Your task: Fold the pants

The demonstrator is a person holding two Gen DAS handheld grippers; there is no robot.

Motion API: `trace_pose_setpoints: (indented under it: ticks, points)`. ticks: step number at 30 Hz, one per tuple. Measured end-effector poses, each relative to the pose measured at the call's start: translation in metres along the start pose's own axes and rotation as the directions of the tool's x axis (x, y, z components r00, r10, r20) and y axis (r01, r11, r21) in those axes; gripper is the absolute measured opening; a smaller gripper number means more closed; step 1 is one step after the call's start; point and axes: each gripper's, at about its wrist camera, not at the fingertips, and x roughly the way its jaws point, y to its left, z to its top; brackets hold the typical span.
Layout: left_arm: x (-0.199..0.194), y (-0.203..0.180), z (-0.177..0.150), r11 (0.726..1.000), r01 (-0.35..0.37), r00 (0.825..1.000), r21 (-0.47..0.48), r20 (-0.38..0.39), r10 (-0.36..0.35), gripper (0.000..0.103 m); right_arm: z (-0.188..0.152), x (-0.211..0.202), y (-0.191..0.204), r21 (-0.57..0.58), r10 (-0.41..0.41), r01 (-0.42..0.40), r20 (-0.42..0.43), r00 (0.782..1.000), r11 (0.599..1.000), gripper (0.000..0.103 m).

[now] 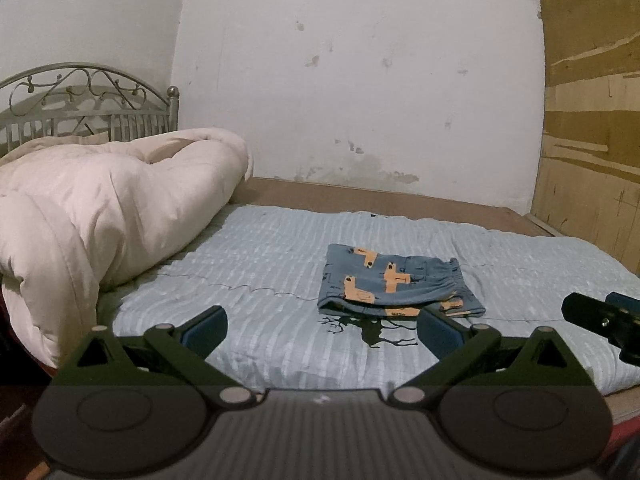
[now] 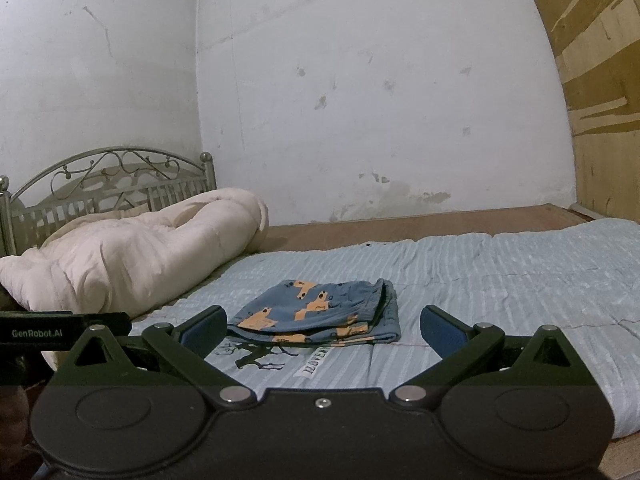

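Left gripper (image 1: 322,330) and right gripper (image 2: 323,330): jaws spread wide, both empty. Beyond the fingertips, clear of them, lie the folded pants (image 1: 394,286), a flat blue bundle with orange print. Its long axis runs crosswise to the fingers, elastic waistband toward the right. It rests on the pale blue striped quilt (image 2: 500,276), just behind a dark deer print (image 2: 256,356). A cream comforter (image 1: 100,208) is heaped to the left.
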Motion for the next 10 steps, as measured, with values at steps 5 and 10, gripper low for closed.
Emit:
trace_pose_setpoints:
  ticks: [5,10]
  points:
    - [0.0,-0.0002,0.0004,1.0,-0.005,1.0,-0.004,0.004,0.005,0.102,0.0007,-0.0007,-0.0017,-0.002,0.004,-0.004,-0.003,1.0,1.0,0.102]
    - [-0.0003,0.0006,-0.0002,1.0,-0.007,1.0,-0.007,0.008,0.007,0.102,0.0008,-0.0006,-0.0013,-0.001,0.003,-0.003,-0.003,1.0,1.0,0.102]
